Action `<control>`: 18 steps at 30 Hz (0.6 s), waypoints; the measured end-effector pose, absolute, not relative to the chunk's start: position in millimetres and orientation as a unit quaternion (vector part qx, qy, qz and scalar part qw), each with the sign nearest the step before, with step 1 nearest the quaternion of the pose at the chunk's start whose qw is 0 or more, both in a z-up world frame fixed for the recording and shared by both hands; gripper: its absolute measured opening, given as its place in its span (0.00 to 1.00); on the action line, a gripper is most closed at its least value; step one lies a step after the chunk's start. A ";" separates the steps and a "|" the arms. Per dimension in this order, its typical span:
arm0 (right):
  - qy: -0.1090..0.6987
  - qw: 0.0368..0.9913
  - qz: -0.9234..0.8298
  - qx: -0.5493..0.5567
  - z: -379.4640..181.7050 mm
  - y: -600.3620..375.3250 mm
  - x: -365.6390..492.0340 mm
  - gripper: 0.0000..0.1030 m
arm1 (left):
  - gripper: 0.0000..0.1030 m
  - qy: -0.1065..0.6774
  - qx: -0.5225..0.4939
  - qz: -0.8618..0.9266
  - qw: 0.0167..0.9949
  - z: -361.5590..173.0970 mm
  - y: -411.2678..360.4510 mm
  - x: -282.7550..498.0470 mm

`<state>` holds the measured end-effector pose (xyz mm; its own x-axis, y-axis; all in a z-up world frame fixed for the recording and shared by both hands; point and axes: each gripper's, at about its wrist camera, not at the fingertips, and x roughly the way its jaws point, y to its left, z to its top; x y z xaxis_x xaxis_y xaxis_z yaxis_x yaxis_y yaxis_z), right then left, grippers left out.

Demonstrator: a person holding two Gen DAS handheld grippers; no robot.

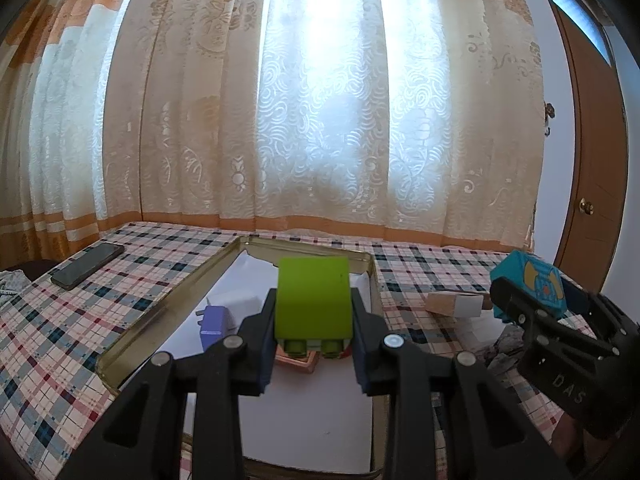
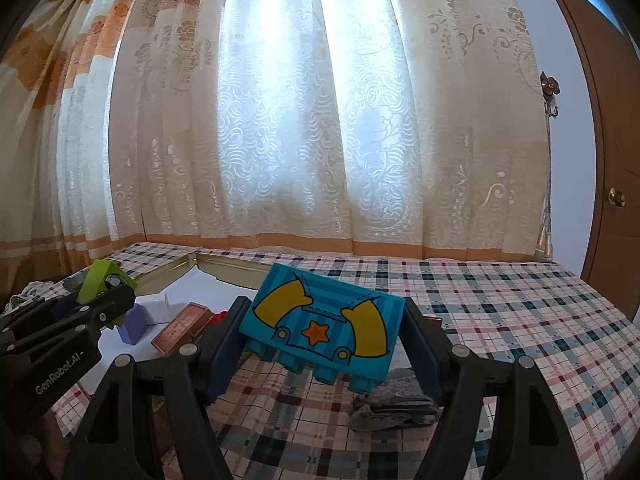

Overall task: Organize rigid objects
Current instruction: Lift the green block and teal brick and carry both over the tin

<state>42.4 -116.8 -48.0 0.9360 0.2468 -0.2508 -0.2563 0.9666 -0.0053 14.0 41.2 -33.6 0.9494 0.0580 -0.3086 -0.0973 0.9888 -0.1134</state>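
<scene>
The left gripper point(image 1: 313, 312) clamps the green block point(image 1: 314, 300) by its flat sides above the tin point(image 1: 168, 300); the right gripper point(image 2: 324, 332) pinches the blue block point(image 2: 322, 326) over the cloth point(image 2: 520, 320). Both are probably light, stiff, slick plastic.

This is a room in a home, most likely a bedroom or living room. A long patterned lace curtain point(image 1: 280, 120) with an orange floral border hangs across a bright window. To the right stands a brown wooden door point(image 2: 612, 160) with a round brass knob point(image 2: 617, 197), a pane of glass above it. The worktop carries a checked plaid cloth point(image 2: 500, 312), domestic in look, and a phone point(image 1: 86, 266) lies on it.
</scene>
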 end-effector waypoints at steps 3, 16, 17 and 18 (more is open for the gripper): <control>0.125 0.983 0.130 -0.019 -48.4 -114.2 42.4 0.73 | 0.30 0.156 -0.070 0.040 0.984 -34.3 45.6 14.5; 0.124 0.982 0.142 -0.022 -48.5 -101.6 39.9 0.73 | 0.30 0.162 -0.089 0.039 0.982 -36.0 57.3 13.6; 0.124 0.982 0.143 -0.022 -48.7 -101.2 39.8 0.73 | 0.30 0.163 -0.089 0.039 0.982 -36.1 57.5 13.6; 0.124 0.982 0.143 -0.022 -48.8 -100.9 39.7 0.73 | 0.30 0.162 -0.089 0.039 0.982 -36.2 58.0 13.4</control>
<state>39.7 -100.9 -48.8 0.9284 0.2749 -0.2501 -0.2858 0.9583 -0.0078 13.4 58.0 -36.2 0.9442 0.0483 -0.3259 -0.1061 0.9811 -0.1618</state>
